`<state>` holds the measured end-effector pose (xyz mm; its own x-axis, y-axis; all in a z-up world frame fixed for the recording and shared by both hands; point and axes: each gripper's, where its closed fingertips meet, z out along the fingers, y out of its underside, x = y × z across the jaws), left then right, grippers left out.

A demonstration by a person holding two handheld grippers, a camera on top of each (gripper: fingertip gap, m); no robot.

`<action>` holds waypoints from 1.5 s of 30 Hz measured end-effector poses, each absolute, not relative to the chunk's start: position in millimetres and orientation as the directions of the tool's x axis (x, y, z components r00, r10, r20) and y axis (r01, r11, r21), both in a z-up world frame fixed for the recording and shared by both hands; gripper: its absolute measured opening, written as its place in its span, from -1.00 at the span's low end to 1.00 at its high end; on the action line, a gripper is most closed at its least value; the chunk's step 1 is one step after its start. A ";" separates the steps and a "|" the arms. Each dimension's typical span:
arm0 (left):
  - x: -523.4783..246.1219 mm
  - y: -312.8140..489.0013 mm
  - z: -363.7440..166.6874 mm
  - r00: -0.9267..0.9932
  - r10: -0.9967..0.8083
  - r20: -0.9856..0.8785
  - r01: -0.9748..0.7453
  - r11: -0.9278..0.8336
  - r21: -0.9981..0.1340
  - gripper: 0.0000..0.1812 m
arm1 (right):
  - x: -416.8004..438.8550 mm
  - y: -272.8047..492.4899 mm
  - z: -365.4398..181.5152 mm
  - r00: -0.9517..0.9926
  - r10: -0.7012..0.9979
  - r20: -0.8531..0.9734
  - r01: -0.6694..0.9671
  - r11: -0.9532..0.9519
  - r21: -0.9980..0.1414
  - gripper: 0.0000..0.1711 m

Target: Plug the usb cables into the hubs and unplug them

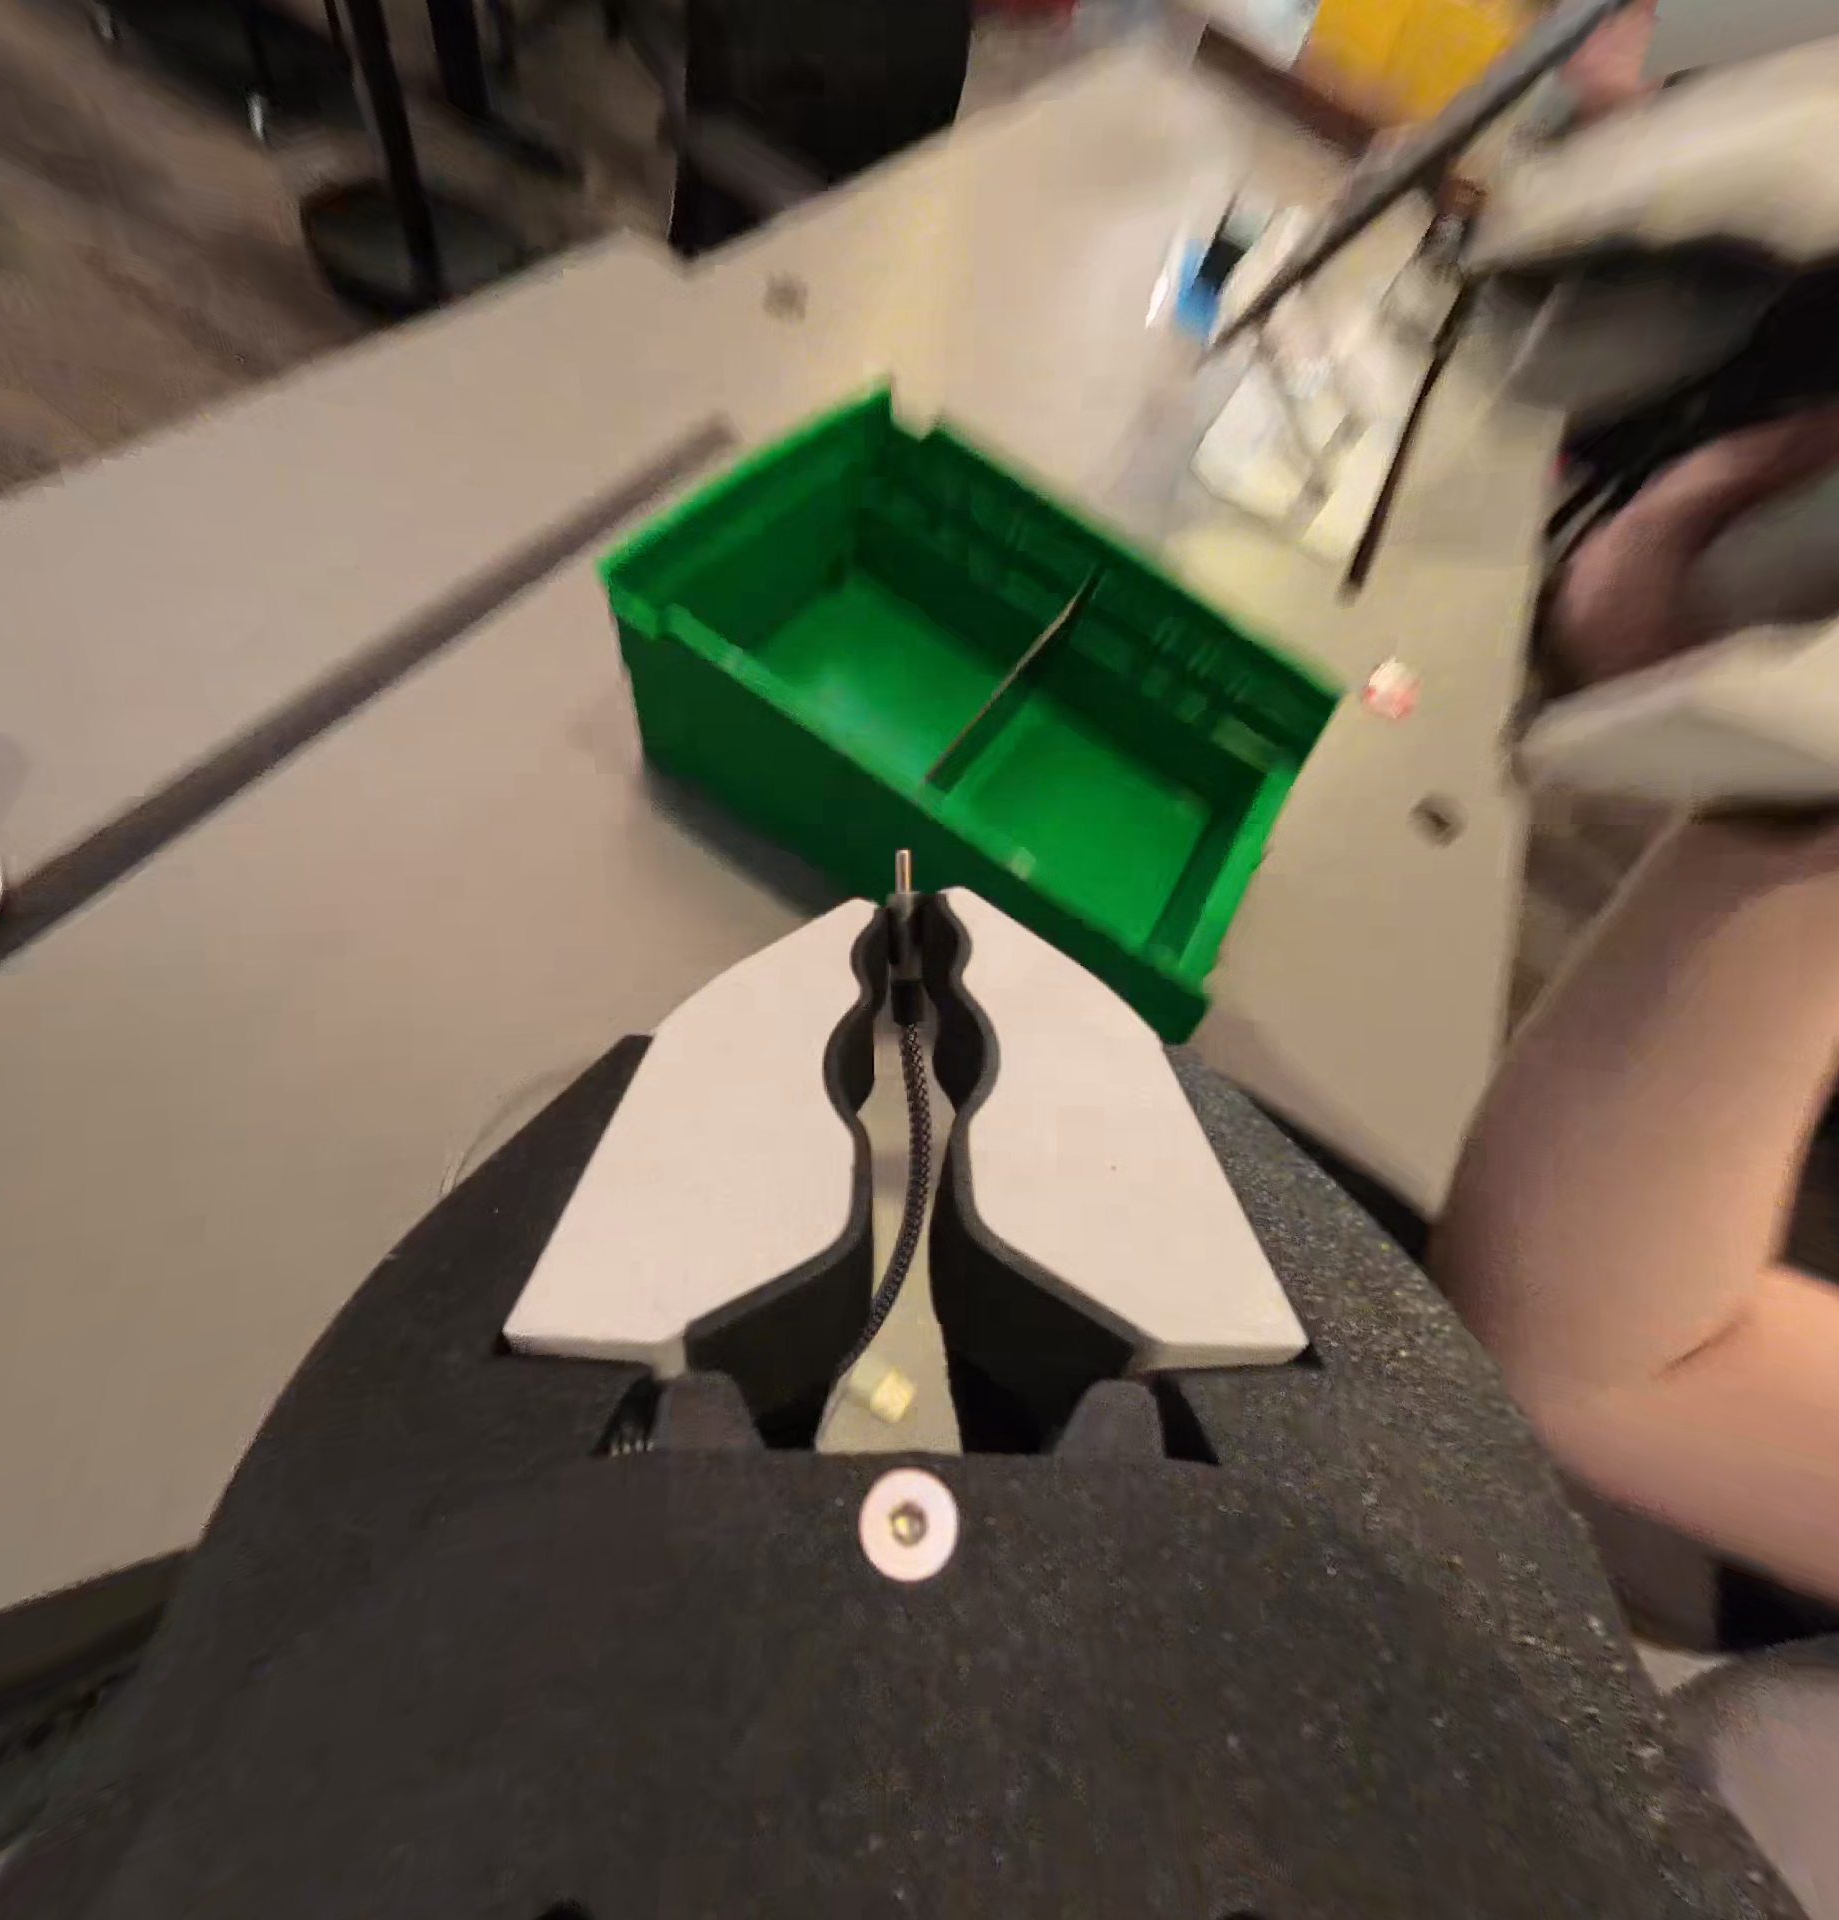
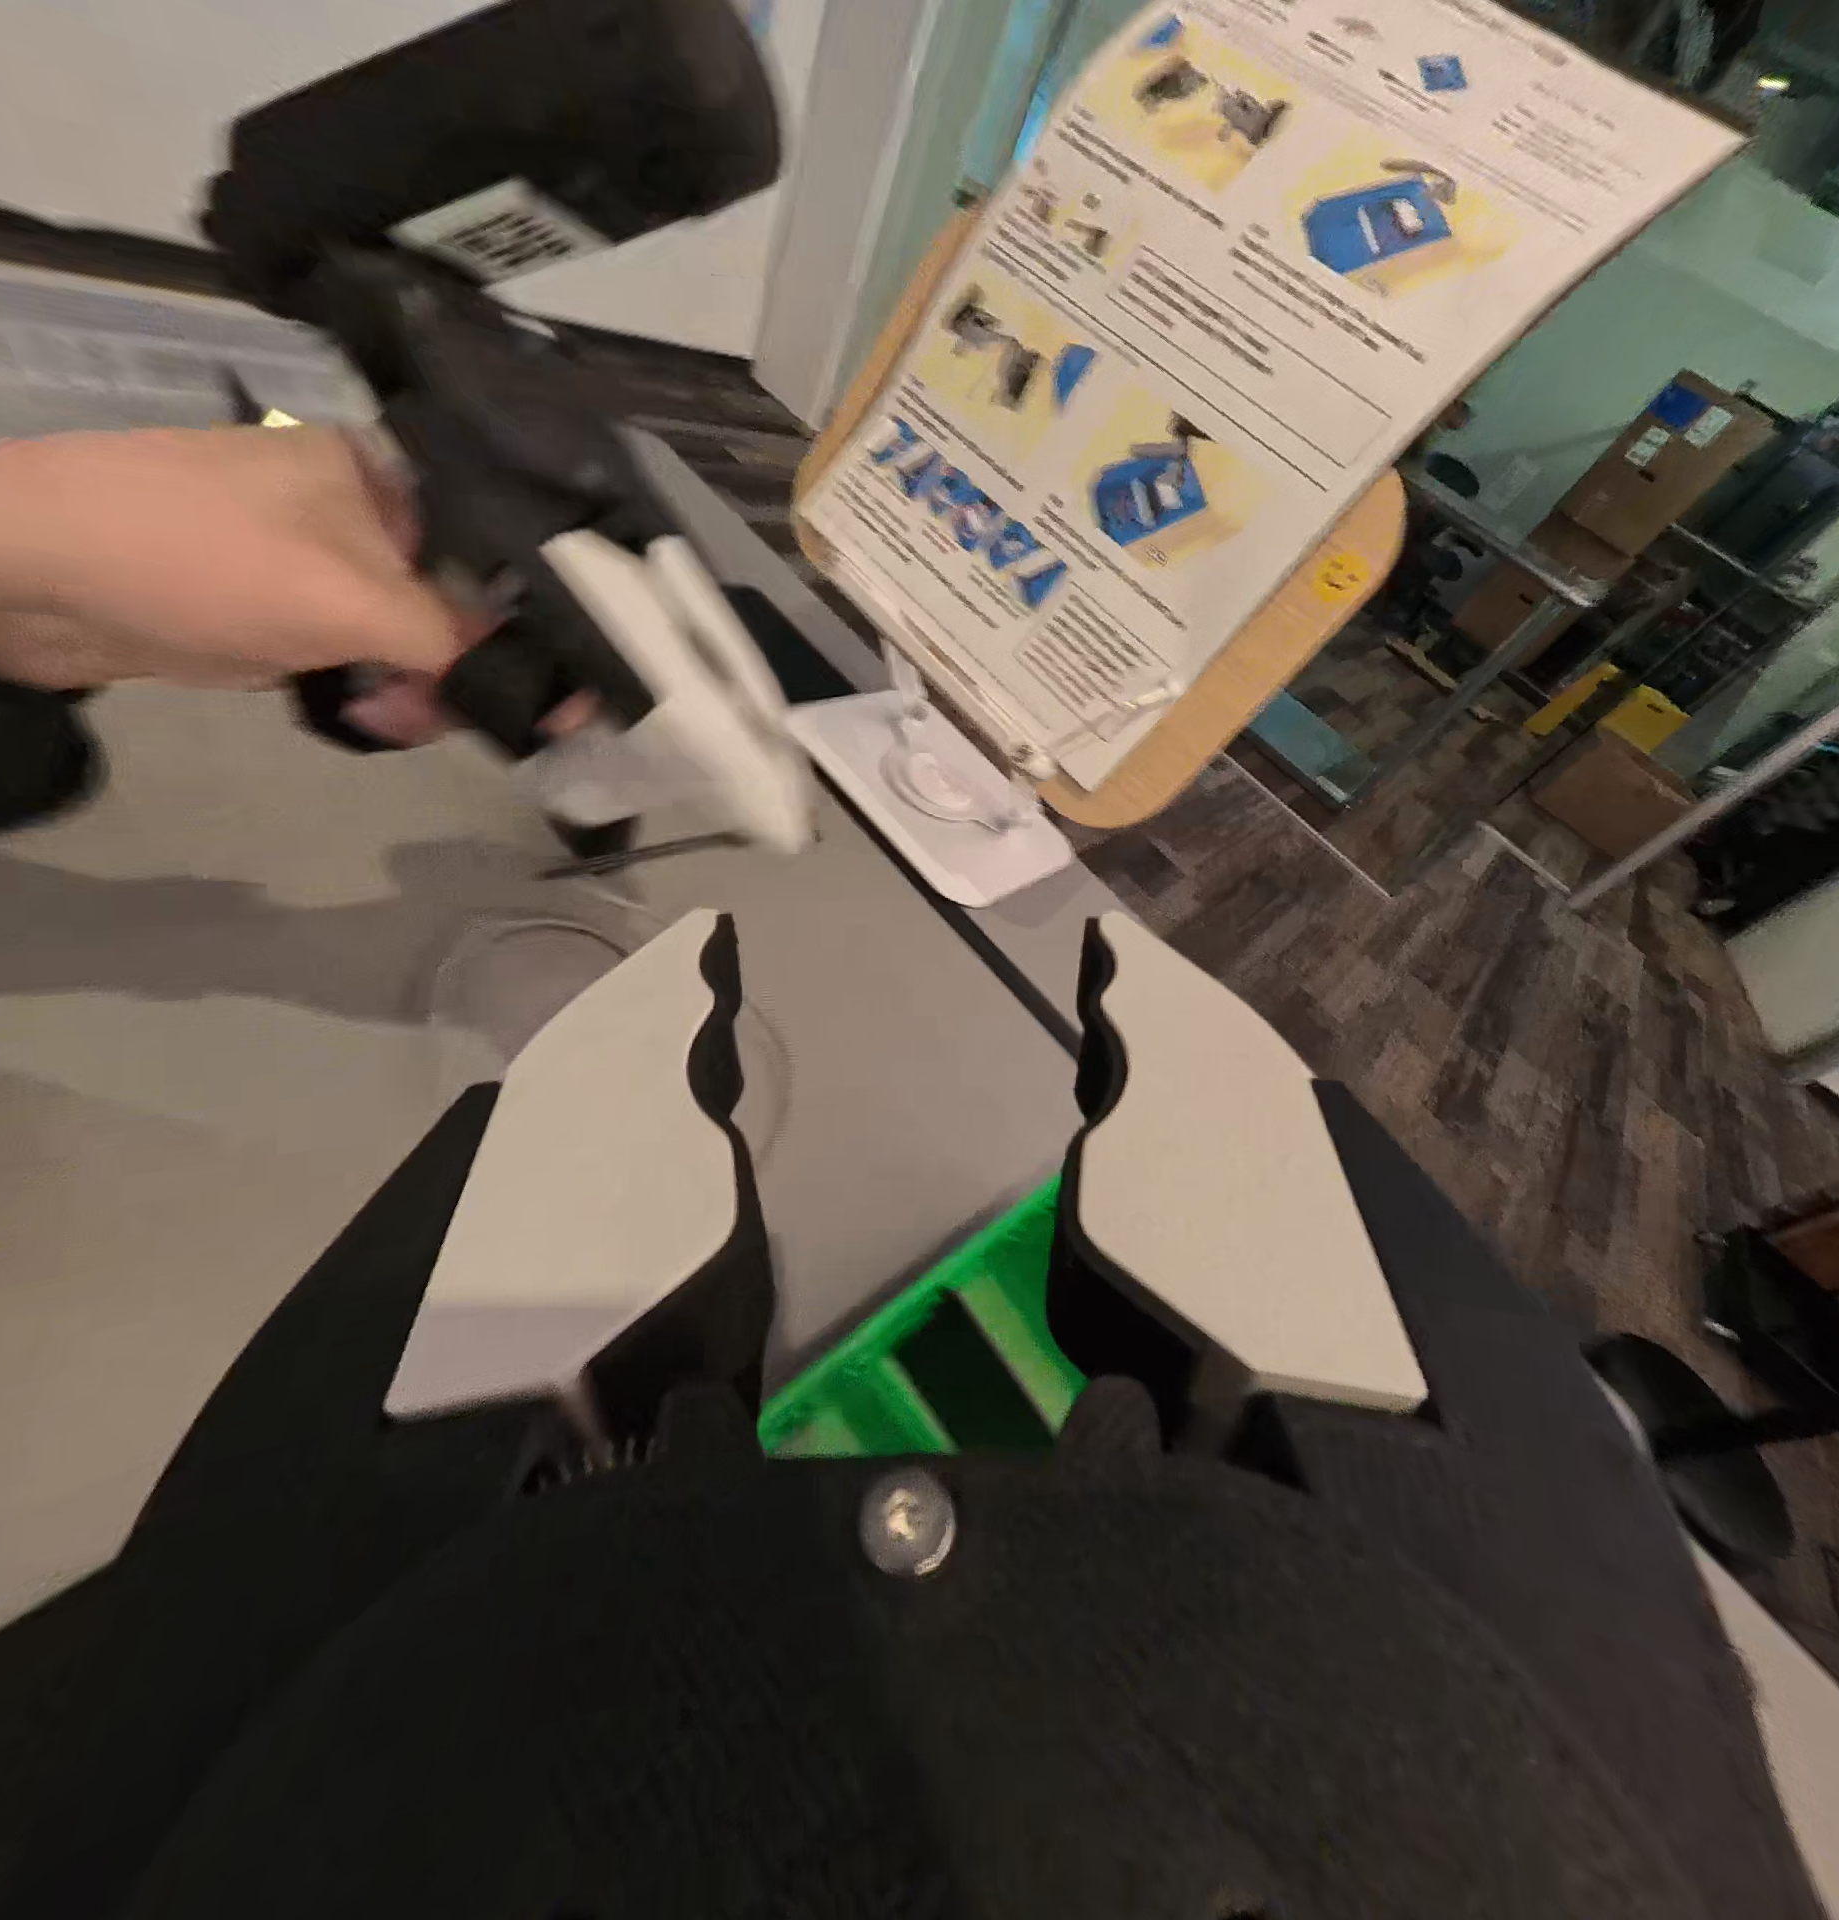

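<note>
the left gripper [image 1: 902,914] was clamped on a usb cable [image 1: 913,1122], its two white fingers [image 1: 749,1122] pressed together with the black plug body caught in the scalloped notch at their tips. a small metal connector tip stood out just past the tips, pointing toward the far side, and the braided black cord ran back between the fingers toward the gripper's body. beyond it, a green bin [image 1: 956,707] with a thin divider sat on the grey table [image 1: 302,790]; both of its compartments looked empty. no hub could be made out in either view, since much of the far right of the scene was blurred.

the right gripper [image 2: 907,935] hung with its jaws wide apart and nothing between them, over the table edge, with a corner of the green bin just below it. to its far left, the left gripper showed in a person's hand [image 2: 198,561], tips close to the table. a printed sheet on a stand [image 2: 1154,395] stood at the far right.

the cable was probably light and limp along its braided length, so only the rigid plug body would give control. holding there, close behind the metal tip, seemed right; the tip itself looked thin and likely to bend if pushed in crooked.
</note>
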<state>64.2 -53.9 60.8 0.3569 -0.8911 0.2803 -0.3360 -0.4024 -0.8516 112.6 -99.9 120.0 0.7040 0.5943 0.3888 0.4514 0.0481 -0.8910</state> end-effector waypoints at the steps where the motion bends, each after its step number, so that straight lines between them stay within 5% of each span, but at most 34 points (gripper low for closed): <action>1: 64.8 -56.4 85.6 0.339 -0.890 0.303 -0.275 -0.402 -0.873 -0.94 | 102.8 -109.3 121.8 0.688 0.634 0.355 0.421 0.050 -0.906 -0.26; 6: 64.9 -85.8 173.4 0.230 -0.914 0.335 -0.106 -0.366 -0.925 -0.94 | 50.7 -118.6 125.2 0.667 0.737 0.105 0.132 0.022 -0.991 -0.23; 12: 60.1 -111.3 204.0 0.255 -0.936 0.241 -0.068 -0.266 -0.962 -0.94 | 8.8 -118.8 142.1 0.607 0.782 -0.141 -0.253 0.021 -0.967 -0.35; 14: 55.5 -113.6 204.1 0.255 -0.937 0.241 -0.065 -0.265 -0.962 -0.93 | 5.3 -122.8 145.6 0.611 0.787 -0.083 -0.226 0.073 -0.971 -0.95; 17: 39.8 -127.0 203.0 0.172 -0.966 0.195 -0.133 -0.219 -0.967 -0.92 | 2.9 -133.2 138.0 0.571 0.819 -0.066 -0.122 0.005 -0.993 -0.96; 20: 9.0 -122.3 192.8 0.197 -0.972 -0.130 -0.307 0.065 -0.950 -0.63 | 11.3 -143.1 136.5 0.528 0.847 -0.061 -0.018 -0.061 -0.998 -0.96; 24: -18.1 -113.4 172.8 0.112 -0.848 -0.519 -0.520 0.395 -0.757 -0.34 | 20.0 -157.8 140.7 0.440 0.897 -0.027 0.127 -0.092 -0.988 -0.96; 28: -3.4 -143.0 169.0 -0.063 -0.990 -0.128 -0.458 0.142 -0.878 -0.26 | 16.2 -170.6 142.8 0.367 0.927 0.077 0.236 -0.013 -0.972 -0.96; 32: 2.6 -156.4 189.2 -0.188 -0.964 0.187 -0.384 -0.103 -0.918 -0.52 | 16.9 -167.5 141.6 0.410 0.895 0.178 0.313 0.045 -0.949 -0.96; 40: 13.7 -147.4 182.8 -0.130 -0.957 0.259 -0.439 -0.178 -0.881 -0.64 | 16.3 -162.5 133.4 0.441 0.855 0.271 0.420 0.070 -0.905 -0.96; 42: 14.3 -146.5 179.8 -0.126 -0.956 0.265 -0.457 -0.181 -0.871 -0.87 | 16.5 -159.8 130.7 0.448 0.844 0.296 0.441 0.079 -0.894 -0.96; 45: 13.6 -151.9 179.5 -0.154 -0.951 0.269 -0.479 -0.167 -0.862 -0.94 | 16.2 -156.0 125.9 0.455 0.823 0.341 0.465 0.107 -0.879 -0.95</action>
